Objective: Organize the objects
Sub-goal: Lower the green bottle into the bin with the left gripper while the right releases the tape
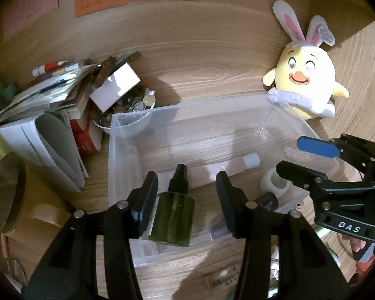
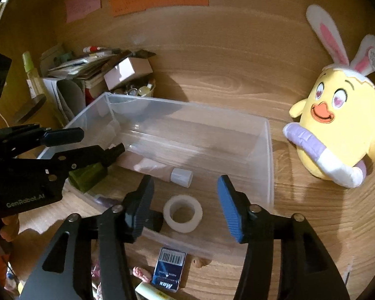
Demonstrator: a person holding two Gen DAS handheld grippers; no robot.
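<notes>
Both drops made into the clear bin (image 2: pixel 267 150): our left tool (image 1: pixel 187 187) stands apart around the green spray bottle (image 1: pixel 173 218), our right tool (image 2: pixel 185 195) apart over the tape roll (image 2: pixel 183 214); next, we judge, the blue box (image 2: pixel 169 270) on the surface (image 2: pixel 300 225).

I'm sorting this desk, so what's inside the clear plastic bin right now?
Inside the clear bin: a green spray bottle, a pinkish tube with a white cap and a white tape roll. The near left corner is hidden behind the left tongs.
</notes>
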